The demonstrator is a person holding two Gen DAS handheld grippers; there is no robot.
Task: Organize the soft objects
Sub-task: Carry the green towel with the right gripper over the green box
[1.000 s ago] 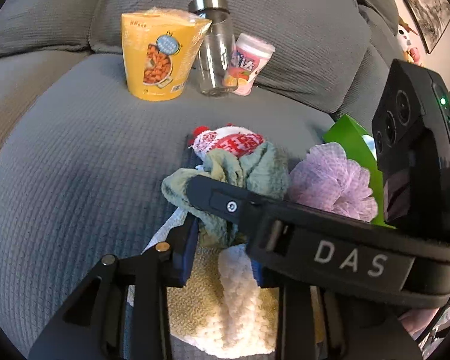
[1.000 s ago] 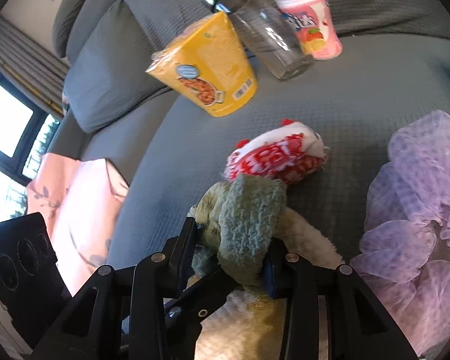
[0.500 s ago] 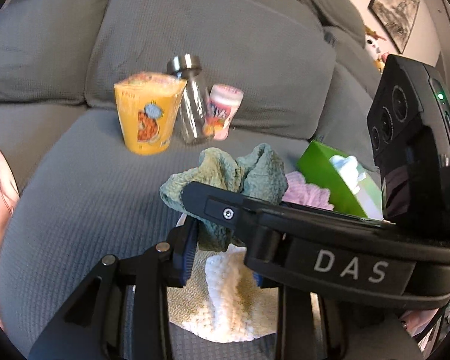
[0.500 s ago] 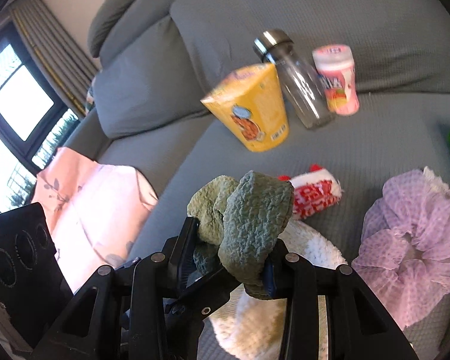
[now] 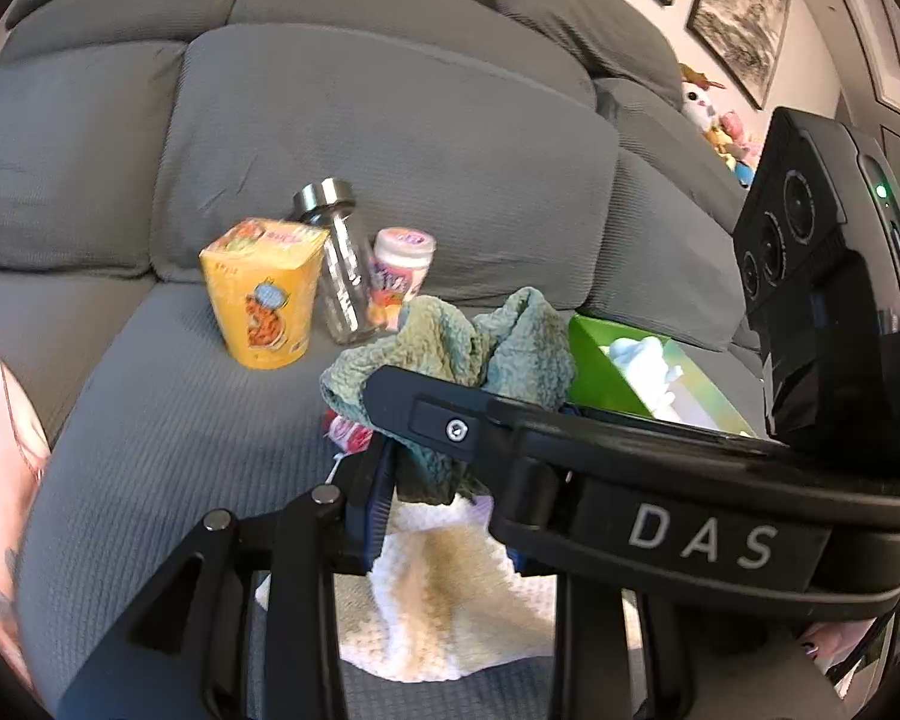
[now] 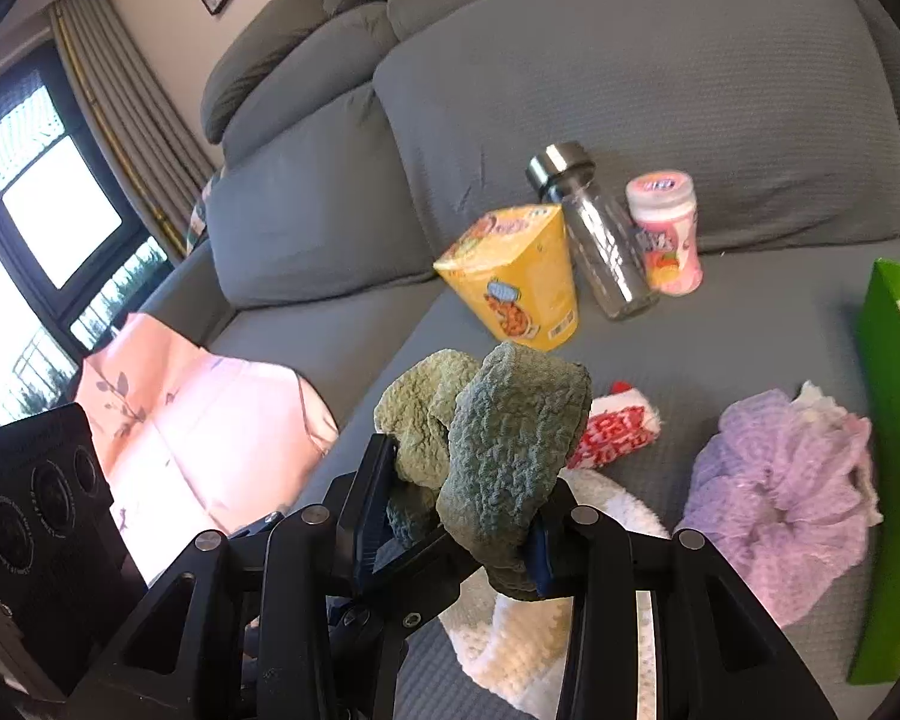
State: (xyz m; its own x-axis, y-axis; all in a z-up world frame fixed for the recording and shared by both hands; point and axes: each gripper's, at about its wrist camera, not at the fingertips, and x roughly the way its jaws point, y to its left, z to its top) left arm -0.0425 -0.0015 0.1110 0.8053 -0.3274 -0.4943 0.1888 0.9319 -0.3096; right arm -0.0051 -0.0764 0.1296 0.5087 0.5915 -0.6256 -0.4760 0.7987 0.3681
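Observation:
A fuzzy green cloth (image 5: 498, 348) hangs bunched above the grey sofa seat (image 5: 168, 450), held by both grippers. My left gripper (image 5: 438, 510) is shut on its lower part. My right gripper (image 6: 456, 522) is shut on the same green cloth (image 6: 510, 438), and its black body marked DAS (image 5: 690, 528) crosses the left wrist view. Under them lies a cream knitted cloth (image 5: 450, 594) (image 6: 510, 648). A red and white sock (image 6: 618, 432) and a purple ruffled scrunchie (image 6: 774, 480) lie on the seat to the right.
A yellow snack cup (image 6: 516, 282), a glass bottle (image 6: 600, 240) and a pink jar (image 6: 666, 234) stand against the back cushion. A green tissue box (image 6: 894, 420) stands at the right. A pink cloth (image 6: 198, 420) lies on the left seat.
Both grippers have risen together with the green cloth, lifting it off the cream cloth and the sock. The cup, bottle and jar now look farther away.

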